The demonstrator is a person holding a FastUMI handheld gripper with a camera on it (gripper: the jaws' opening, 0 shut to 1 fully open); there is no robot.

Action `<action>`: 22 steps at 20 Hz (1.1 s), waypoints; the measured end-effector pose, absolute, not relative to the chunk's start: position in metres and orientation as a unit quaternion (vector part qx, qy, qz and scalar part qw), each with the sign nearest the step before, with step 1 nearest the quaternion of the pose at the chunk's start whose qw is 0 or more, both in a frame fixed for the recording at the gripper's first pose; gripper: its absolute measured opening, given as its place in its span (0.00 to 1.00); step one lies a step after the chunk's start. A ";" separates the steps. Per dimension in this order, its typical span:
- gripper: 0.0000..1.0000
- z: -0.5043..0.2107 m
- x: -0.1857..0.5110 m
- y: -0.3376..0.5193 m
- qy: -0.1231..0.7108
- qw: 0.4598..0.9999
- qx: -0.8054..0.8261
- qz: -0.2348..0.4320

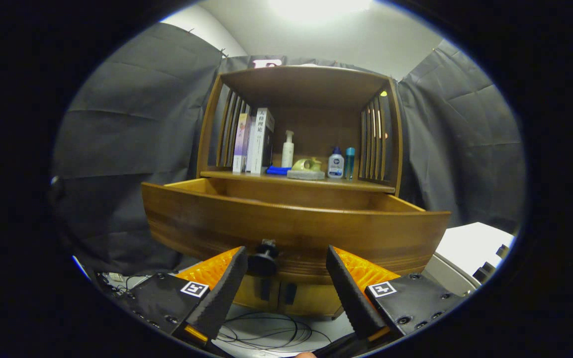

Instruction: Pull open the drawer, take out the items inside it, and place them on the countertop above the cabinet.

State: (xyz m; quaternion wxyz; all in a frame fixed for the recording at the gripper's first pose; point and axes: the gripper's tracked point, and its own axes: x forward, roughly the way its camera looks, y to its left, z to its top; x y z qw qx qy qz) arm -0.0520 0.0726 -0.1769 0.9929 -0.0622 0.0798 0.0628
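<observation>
Drawer (294, 226) pulled out of cabinet. Dark knob (263, 262) on drawer front, just beside left finger. Gripper (286, 268) fingers apart, gripping nothing. Bottles, books on shelf above drawer.

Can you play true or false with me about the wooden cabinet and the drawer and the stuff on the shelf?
1. The drawer is pulled out. True.
2. The hand-held gripper is squeezing the drawer knob. False: its fingers are open, and the knob sits just beside the left finger, not pinched.
3. Books stand on the countertop above the drawer. True.
4. The books lie flat in a pile. False: they stand upright at the left end of the shelf.
5. A white pump bottle stands near the middle of the shelf. True.
6. The cabinet has glass doors over the shelf. False: the shelf front is open, with wooden slats at the sides.
</observation>
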 end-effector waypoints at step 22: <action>0.98 -0.190 -0.001 0.077 0.099 0.995 -0.008 0.020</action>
